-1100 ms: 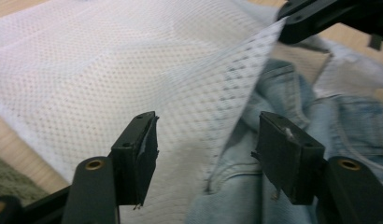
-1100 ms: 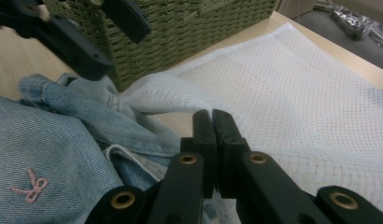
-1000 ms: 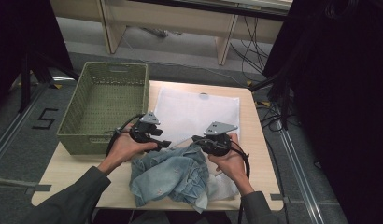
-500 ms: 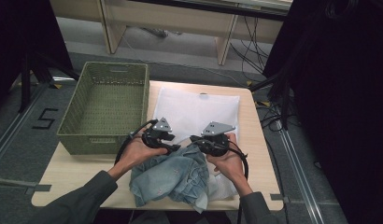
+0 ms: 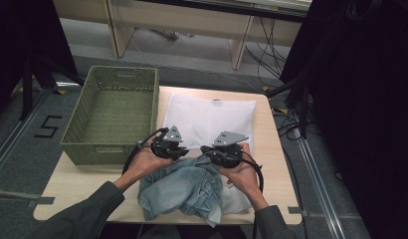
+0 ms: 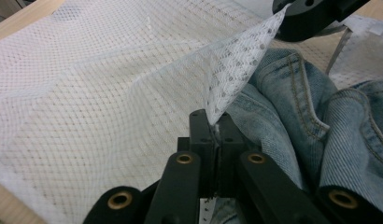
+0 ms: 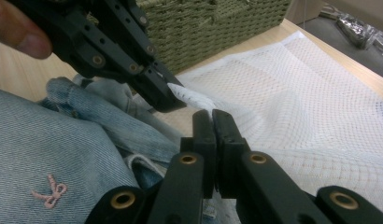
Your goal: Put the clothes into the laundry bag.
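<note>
1. Bag (image 5: 209, 117): white mesh, lying flat on the middle of the desk (image 5: 271, 159), reaching from near the far edge back toward the near one. Right of the basket (image 5: 112, 114), and just beside it.
2. Long axis, as judged from the high view: across the desk, left edge to right edge, though not far from square. Near hem turned toward the person, meeting the denim (image 5: 184, 191) heaped at the near edge.
3. Step in hand, by judgement: opening the bag at the near hem so as to take the denim in. Hem gripped, mouth not yet spread, denim not yet inside.
4. Left gripper (image 6: 216, 122): jaws just closed and now clenched on a flap of the mesh, with the net plainly pinched between the tips and rising from them as a taut, tilted sheet.
5. Right gripper (image 7: 211, 114): jaws clenched tight, just beside the left ones. Seemingly nipping the same flap, since in the left gripper view the sheet runs up to it. Not plain from the right gripper view alone.
6. Next move, as judged: draw the two grips apart and up to open a mouth, keeping one layer only in each pinch. Then bring the mouth over the denim or feed the denim in.
7. Risk: both layers caught together, leaving the mouth shut; thin mesh slipping from the tips.
</note>
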Action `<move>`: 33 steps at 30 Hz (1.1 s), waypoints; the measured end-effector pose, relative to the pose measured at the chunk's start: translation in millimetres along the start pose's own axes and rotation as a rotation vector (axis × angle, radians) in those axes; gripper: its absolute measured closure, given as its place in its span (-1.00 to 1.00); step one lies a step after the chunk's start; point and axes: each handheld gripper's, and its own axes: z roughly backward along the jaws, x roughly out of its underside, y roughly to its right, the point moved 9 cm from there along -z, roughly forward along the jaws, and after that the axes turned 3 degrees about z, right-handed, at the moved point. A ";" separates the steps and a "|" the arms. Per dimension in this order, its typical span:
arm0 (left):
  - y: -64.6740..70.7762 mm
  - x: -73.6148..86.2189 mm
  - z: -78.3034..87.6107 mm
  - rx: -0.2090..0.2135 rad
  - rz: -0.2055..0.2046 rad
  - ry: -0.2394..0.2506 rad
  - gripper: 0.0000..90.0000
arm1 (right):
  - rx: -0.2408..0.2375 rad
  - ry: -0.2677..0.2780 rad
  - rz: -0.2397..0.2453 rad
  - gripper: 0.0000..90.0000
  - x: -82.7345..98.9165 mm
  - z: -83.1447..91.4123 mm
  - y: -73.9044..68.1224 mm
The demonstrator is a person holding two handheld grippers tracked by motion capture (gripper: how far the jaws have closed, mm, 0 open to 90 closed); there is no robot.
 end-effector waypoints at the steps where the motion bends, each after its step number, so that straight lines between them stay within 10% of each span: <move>1: -0.8 -0.3 2.0 0.002 -0.014 -0.005 0.95 | -0.006 0.001 0.009 1.00 -0.4 -0.3 -0.9; 7: -4.3 1.1 10.8 0.011 -0.047 -0.032 0.95 | -0.029 -0.011 0.043 0.96 0.2 -1.2 -10.6; 13: -5.9 1.7 10.3 0.027 -0.033 -0.032 0.95 | -0.113 0.008 -0.028 0.36 -10.7 3.0 -35.1; 28: -10.0 2.4 12.6 0.050 -0.023 -0.027 0.95 | -0.296 -0.114 0.119 -0.32 -2.3 -41.3 -106.8; 33: -8.9 2.3 14.0 0.054 -0.012 -0.020 0.95 | -0.273 -0.222 0.224 0.50 22.2 -49.4 -109.1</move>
